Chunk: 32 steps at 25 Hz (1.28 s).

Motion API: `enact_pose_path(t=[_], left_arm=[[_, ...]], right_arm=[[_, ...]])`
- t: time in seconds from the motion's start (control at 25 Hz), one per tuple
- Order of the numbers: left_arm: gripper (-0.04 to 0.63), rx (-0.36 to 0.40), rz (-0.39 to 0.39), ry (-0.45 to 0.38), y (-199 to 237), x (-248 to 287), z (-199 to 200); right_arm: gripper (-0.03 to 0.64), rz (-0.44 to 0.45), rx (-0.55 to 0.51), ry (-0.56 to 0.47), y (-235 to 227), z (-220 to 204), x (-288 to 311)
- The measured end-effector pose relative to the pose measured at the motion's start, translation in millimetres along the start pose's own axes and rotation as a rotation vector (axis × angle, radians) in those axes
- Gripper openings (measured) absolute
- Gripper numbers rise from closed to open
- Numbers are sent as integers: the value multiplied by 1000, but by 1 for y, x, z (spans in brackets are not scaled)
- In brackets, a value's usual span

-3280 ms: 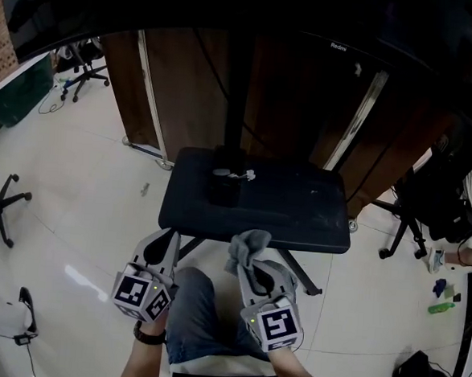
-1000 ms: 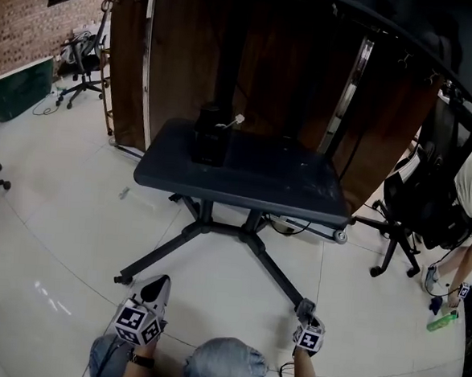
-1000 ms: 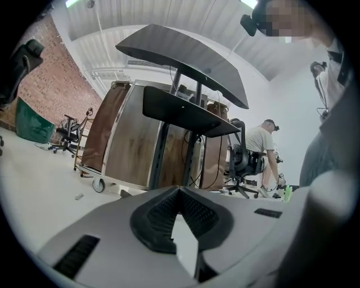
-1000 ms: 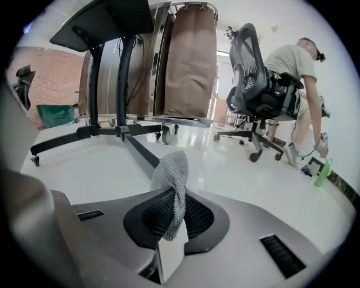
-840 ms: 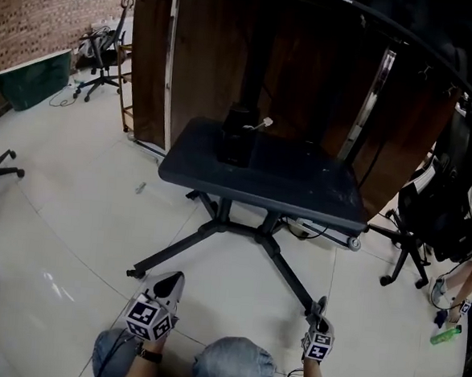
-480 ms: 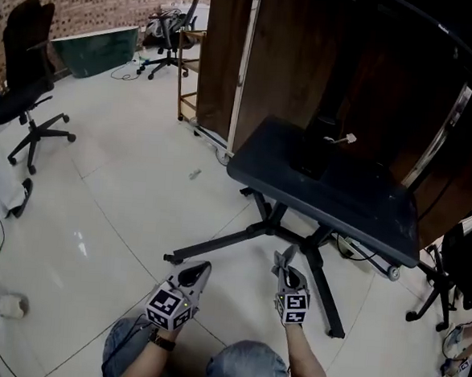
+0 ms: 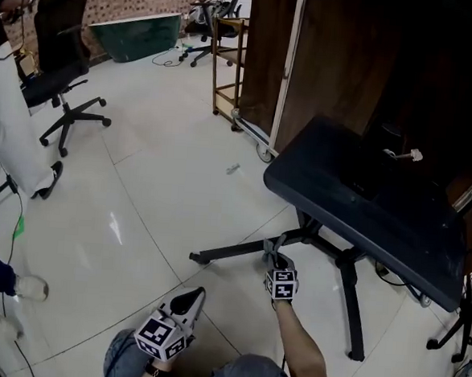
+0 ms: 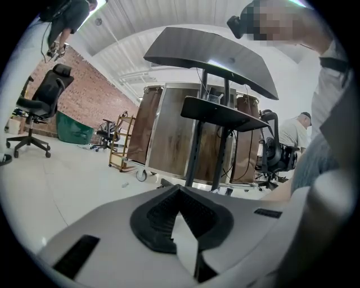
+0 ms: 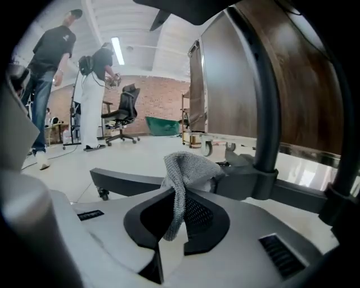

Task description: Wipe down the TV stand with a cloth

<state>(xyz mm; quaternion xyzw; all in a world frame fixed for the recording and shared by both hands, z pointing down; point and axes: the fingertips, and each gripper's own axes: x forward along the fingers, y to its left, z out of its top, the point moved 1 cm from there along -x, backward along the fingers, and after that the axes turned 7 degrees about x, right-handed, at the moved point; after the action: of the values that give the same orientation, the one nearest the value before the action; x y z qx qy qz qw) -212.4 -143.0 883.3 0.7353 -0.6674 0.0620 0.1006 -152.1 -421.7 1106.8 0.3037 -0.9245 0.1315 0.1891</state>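
Observation:
The TV stand has a dark shelf (image 7: pixel 356 204) on a column, with black legs (image 7: pixel 231 253) spread over the white floor. My right gripper (image 7: pixel 275 253) is low, at the left front leg close to the hub. It is shut on a grey cloth (image 7: pixel 271 242). In the right gripper view the cloth (image 9: pixel 188 166) hangs out of the jaws and bunches against the leg hub (image 9: pixel 247 174). My left gripper (image 7: pixel 194 298) stays near my knee, shut and holding nothing. The left gripper view looks up at the stand (image 8: pixel 222 112) from the floor.
Wooden panels (image 7: pixel 333 61) stand behind the stand. An office chair (image 7: pixel 64 59) and a person in a white coat (image 7: pixel 7 119) are at the left. A wheeled rack (image 7: pixel 227 58) is at the back. A small scrap (image 7: pixel 232 169) lies on the floor.
The view has swung round to the stand's left side. My right gripper has carried the cloth from the shelf's front edge down to the base legs. My left gripper stayed low.

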Motion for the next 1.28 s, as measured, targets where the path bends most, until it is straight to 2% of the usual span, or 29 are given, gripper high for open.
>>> enact_pose_path(t=[0.2, 0.48, 0.56, 0.64, 0.72, 0.88, 1.0, 1.12, 1.28], left_arm=[[8, -2, 28, 6, 5, 3, 2], [8, -10, 41, 4, 14, 3, -4], [8, -14, 41, 4, 16, 1, -6], [8, -18, 34, 2, 17, 1, -5], [8, -24, 18, -3, 17, 1, -2], [8, -22, -64, -14, 6, 9, 17], [8, -27, -133, -12, -11, 6, 65], [8, -9, -212, 0, -30, -15, 133], [8, 12, -305, 10, -53, -83, 262]], right_arm=[[29, 159, -50, -1, 85, -5, 26], [29, 384, -108, 2, 212, -3, 11], [29, 439, -101, -22, 235, -1, -7], [29, 437, -62, -74, 232, 9, -32], [29, 361, -5, -131, 197, 21, -62], [29, 86, 57, -231, 90, 58, -155], [29, -119, 55, -277, 32, 104, -254], [29, -272, 36, -299, 24, 170, -363], [29, -414, 50, -326, 75, 287, -509]])
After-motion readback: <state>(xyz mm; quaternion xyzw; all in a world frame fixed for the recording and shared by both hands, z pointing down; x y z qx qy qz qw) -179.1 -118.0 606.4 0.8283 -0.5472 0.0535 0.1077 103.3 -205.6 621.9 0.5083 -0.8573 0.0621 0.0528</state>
